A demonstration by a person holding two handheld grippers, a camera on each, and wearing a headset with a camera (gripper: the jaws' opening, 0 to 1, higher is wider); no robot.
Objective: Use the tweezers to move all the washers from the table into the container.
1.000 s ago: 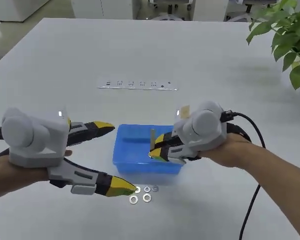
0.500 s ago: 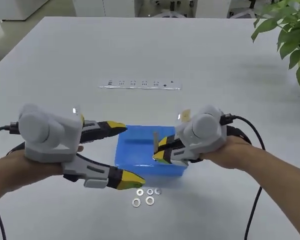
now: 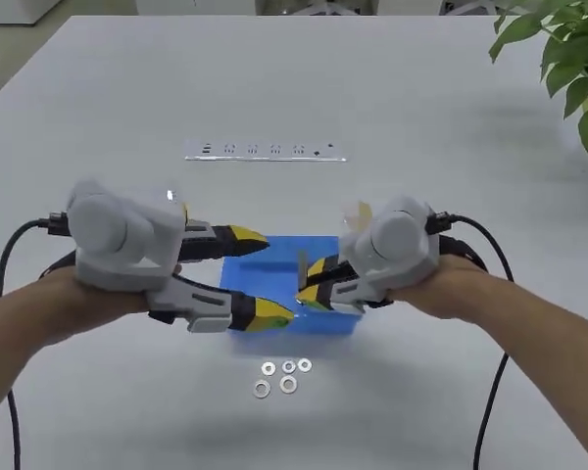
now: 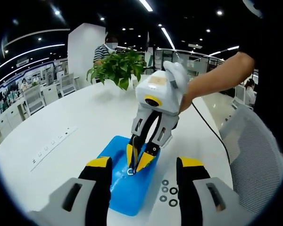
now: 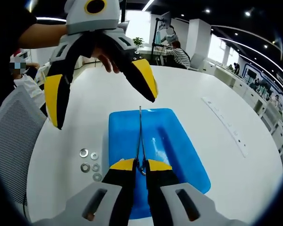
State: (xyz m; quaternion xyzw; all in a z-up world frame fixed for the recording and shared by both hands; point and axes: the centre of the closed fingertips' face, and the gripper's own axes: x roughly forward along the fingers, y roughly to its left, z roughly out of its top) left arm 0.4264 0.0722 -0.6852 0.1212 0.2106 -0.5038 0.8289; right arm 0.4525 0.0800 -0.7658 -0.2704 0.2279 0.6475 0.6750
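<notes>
A blue container (image 3: 274, 260) stands on the white table (image 3: 421, 147), with several loose washers (image 3: 282, 376) just in front of it. My right gripper (image 3: 314, 286) hangs over the container's right part, shut on thin metal tweezers (image 5: 140, 129) that point forward over the tray (image 5: 172, 146). In the left gripper view a small ring shows at the tweezers' tip (image 4: 130, 171). My left gripper (image 3: 261, 275) is open at the container's left front corner, nothing between its jaws. It faces the right gripper (image 4: 142, 160). The washers (image 4: 168, 193) also lie beside the container (image 4: 125, 193).
A power strip (image 3: 265, 152) lies flat on the table beyond the container. Leaves of a potted plant (image 3: 568, 59) reach in at the far right. Cables trail from both grippers towards the near edge. Chairs and people are beyond the table.
My open left gripper has moved right and away from the washers, its lower jaw now at the container's front edge. The right gripper with the tweezers has stayed over the container.
</notes>
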